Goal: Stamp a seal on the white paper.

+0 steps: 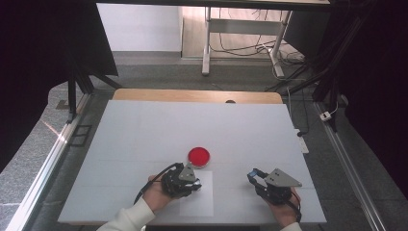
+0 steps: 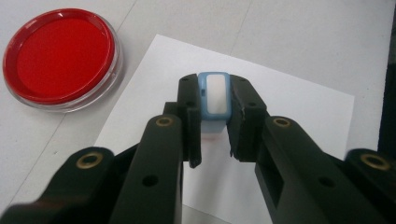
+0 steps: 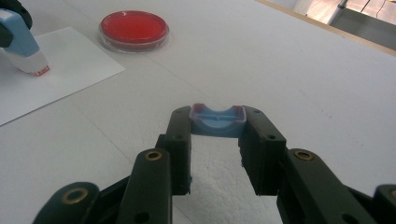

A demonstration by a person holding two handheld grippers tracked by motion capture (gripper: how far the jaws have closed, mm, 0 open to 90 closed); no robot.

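On the white table (image 1: 144, 130) we see our left gripper (image 2: 214, 116) clamped on a blue stamp (image 2: 214, 95) above the paper sheet (image 2: 289, 107), the red ink pad (image 2: 60, 53) at ten o'clock; our right gripper (image 3: 217, 135) pinches the blue cap (image 3: 217, 120).

Left hand (image 1: 156, 195) near centre, forearm in from the near edge, white sleeve; left gripper (image 2: 214, 119) angled down, jaws clamped. Right hand (image 1: 284, 207) near right; right gripper (image 3: 217, 128) low, roughly level, jaws clamped.
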